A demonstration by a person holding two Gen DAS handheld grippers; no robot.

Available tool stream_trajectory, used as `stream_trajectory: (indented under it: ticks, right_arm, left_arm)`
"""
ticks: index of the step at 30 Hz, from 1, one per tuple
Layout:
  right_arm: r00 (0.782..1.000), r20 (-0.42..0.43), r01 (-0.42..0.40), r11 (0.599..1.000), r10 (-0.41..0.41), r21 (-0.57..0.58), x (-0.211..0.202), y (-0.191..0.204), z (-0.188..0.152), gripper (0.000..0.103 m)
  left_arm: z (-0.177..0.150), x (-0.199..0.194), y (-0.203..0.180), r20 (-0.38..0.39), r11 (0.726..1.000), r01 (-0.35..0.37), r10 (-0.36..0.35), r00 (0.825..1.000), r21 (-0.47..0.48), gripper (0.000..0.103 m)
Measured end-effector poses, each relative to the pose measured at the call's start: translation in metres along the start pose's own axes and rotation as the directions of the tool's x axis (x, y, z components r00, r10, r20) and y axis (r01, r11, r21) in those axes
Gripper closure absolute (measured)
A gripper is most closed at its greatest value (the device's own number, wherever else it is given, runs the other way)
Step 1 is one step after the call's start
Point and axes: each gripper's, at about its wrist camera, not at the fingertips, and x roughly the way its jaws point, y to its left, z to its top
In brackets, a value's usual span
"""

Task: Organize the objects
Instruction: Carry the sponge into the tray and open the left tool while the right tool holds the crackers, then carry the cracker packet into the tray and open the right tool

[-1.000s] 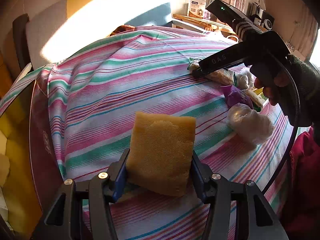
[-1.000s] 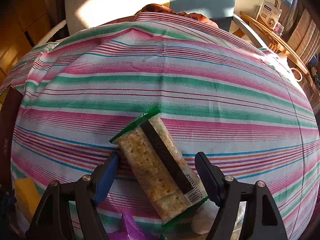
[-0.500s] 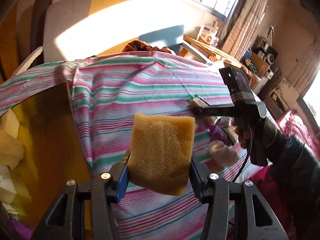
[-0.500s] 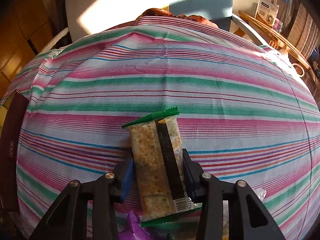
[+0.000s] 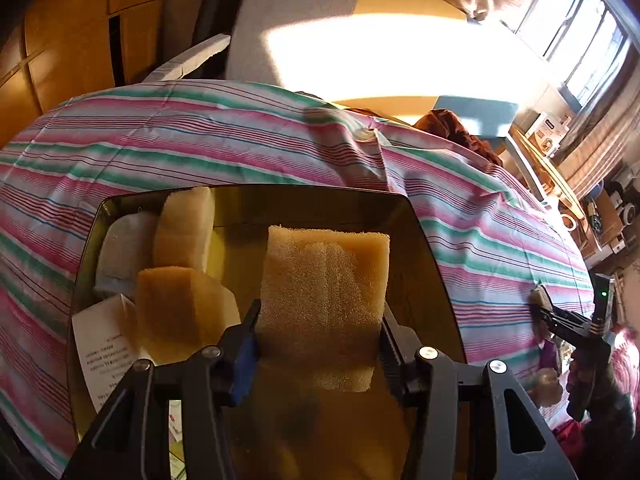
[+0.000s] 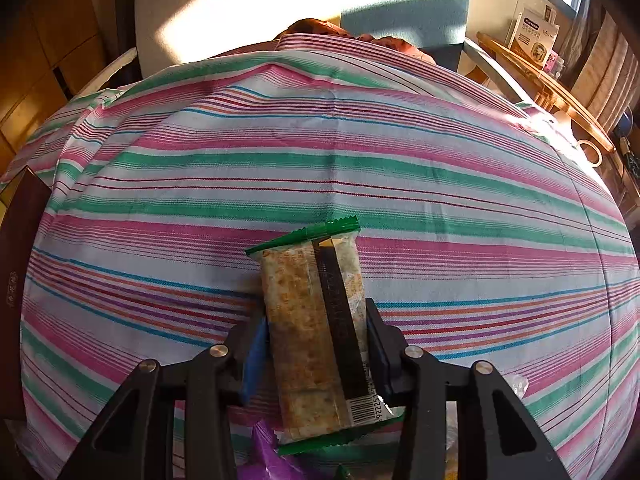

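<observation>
Sunlight falls from the window (image 5: 580, 28) onto a worktop covered with a striped cloth (image 6: 320, 168), and a chair (image 5: 296, 12) stands behind it.

At the left side a dark box (image 5: 424, 248) lies open beside the worktop. It already holds several foam pieces (image 5: 180, 304) and a white paper (image 5: 104, 344), so it seems to be the place where the soft things are collected. The left hand-held gripper (image 5: 320, 332) is clenched on a yellow sponge (image 5: 324, 292), pressing it at both side edges. The sponge hangs upright over the free right part of the box, apart from the pieces at the left. I judge it is held there because that gap is the room left for it, and that it needs only to be lowered and let go.

More to the right, the right hand-held gripper (image 6: 316, 340) grasps a cracker pack (image 6: 316, 332) across its narrow width, near the barcode end. The pack points away along the fingers, with its green sealed end over the cloth. Whether it is lifted or touches the cloth, I cannot tell. Below it a purple wrapper (image 6: 268, 456) and other small packets lie at the near edge, so the snacks probably form a separate group that is sorted after.
</observation>
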Motion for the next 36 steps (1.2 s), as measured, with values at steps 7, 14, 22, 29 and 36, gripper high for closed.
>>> stream_trajectory:
  ticks: [7, 14, 22, 29, 36]
  right_arm:
    - [1.000, 0.002, 0.012, 1.000, -0.012, -0.018, -0.001, 0.003, -0.002, 0.059]
    - [1.000, 0.002, 0.021, 0.999, -0.021, -0.030, -0.001, 0.004, -0.001, 0.059]
    - [1.000, 0.001, 0.021, 0.999, -0.021, -0.033, -0.001, 0.003, -0.001, 0.059]
    - [1.000, 0.005, 0.031, 0.999, -0.031, -0.038, -0.002, 0.005, -0.002, 0.060]
    - [0.999, 0.019, 0.042, 0.998, -0.041, -0.043, -0.001, 0.008, -0.002, 0.061]
  left_arm:
    - [0.017, 0.032, 0.006, -0.012, 0.997, -0.075, 0.075, 0.997, 0.001, 0.050]
    - [0.030, 0.046, -0.002, -0.004, 0.984, -0.170, 0.171, 0.985, 0.057, 0.043]
    - [0.027, 0.050, 0.000, 0.024, 0.967, -0.244, 0.243, 0.970, 0.072, 0.029]
    - [0.022, 0.037, -0.009, 0.085, 0.962, -0.254, 0.246, 0.965, 0.102, 0.031]
    - [0.008, 0.009, -0.019, 0.162, 0.958, -0.261, 0.240, 0.957, 0.123, 0.029]
